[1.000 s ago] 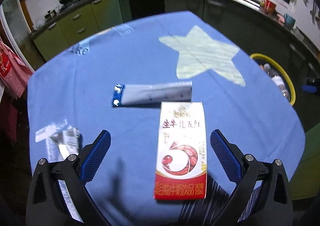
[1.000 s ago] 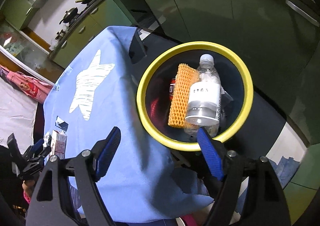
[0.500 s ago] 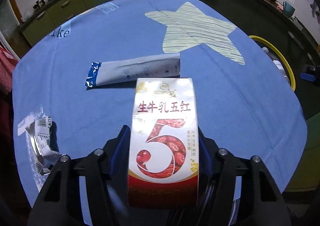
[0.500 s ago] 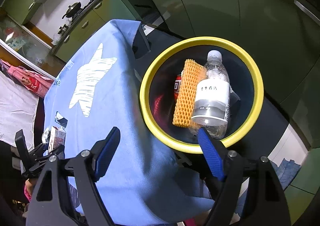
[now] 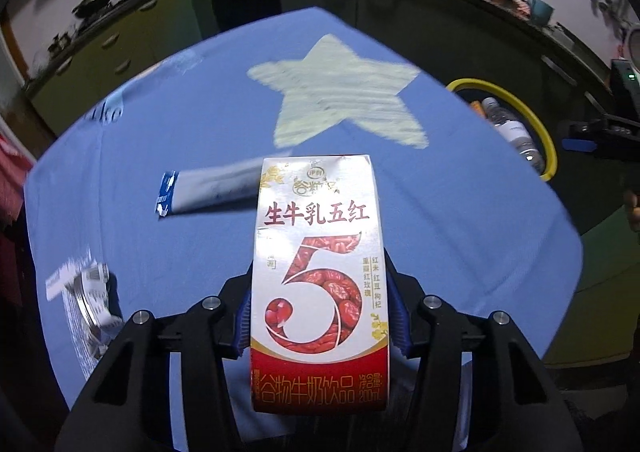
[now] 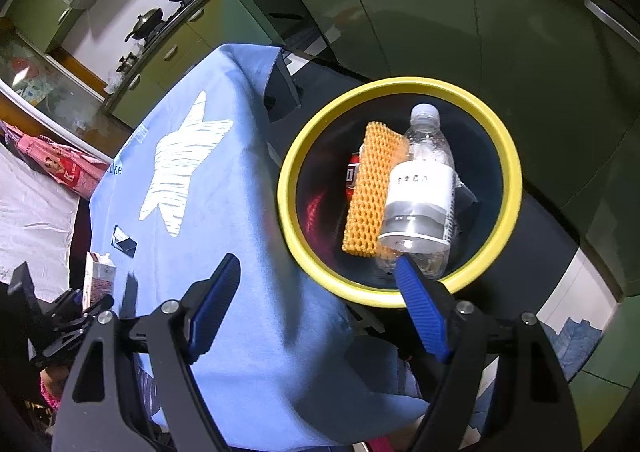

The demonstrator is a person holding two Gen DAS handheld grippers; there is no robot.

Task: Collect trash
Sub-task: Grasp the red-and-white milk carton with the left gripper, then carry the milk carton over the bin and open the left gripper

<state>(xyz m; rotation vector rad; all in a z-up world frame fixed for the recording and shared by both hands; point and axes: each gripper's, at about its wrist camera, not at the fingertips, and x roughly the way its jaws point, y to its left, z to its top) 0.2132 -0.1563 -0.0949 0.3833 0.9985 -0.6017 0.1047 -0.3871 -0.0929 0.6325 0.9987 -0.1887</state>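
The milk carton (image 5: 320, 284) is clamped between the blue pads of the left gripper (image 5: 322, 322), whose jaws have just been closing on it; it is seen lifted in front of the table (image 5: 460, 236), which is covered by a blue cloth with one pale star (image 5: 340, 96). Beyond the carton, one silver-and-blue wrapper (image 5: 212, 192) is left lying flat, and one crumpled wrapper (image 5: 90, 292) is seen to the carton's left, near the table edge. The stretch of cloth between the carton and the table's right edge is bare. Past that edge, lower down, one yellow-rimmed bin (image 6: 400, 292) is placed; inside it one clear bottle (image 6: 420, 192), one orange foam net (image 6: 370, 188) and a red item, partly hidden, are counted. The right gripper (image 6: 320, 306) is held wide apart, with nothing between its pads, over the table corner beside the bin.
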